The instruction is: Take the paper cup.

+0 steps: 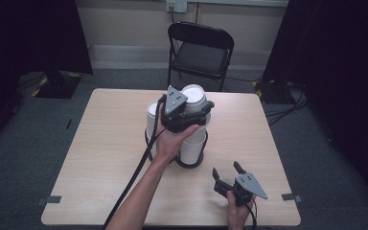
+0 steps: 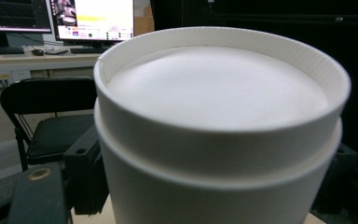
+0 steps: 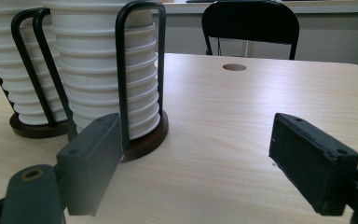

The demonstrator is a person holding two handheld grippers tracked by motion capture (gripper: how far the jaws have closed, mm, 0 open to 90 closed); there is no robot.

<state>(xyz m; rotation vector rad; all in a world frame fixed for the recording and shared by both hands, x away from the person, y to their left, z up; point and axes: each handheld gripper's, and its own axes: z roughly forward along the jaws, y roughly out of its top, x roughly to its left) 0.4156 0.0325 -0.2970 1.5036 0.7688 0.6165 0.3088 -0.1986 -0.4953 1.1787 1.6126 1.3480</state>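
Observation:
Two stacks of upside-down white paper cups stand in a black wire holder (image 1: 189, 164) at the table's middle. My left gripper (image 1: 197, 111) is shut on the top cup (image 1: 194, 93) of the right stack (image 1: 192, 143), a hand wrapped around its body. In the left gripper view that cup (image 2: 214, 116) sits very close, its bottom towards the camera, another cup nested under it. I cannot tell whether it has left the stack. The left stack (image 1: 152, 115) stands behind the hand. My right gripper (image 1: 226, 170) rests open near the front right, pointing at the stacks (image 3: 102, 70).
A black folding chair (image 1: 200, 48) stands behind the table's far edge. The light wooden table (image 1: 110, 143) has a small round hole (image 3: 234, 67) in its top. Monitors (image 2: 93, 18) sit on a desk in the background. Dark curtains flank the area.

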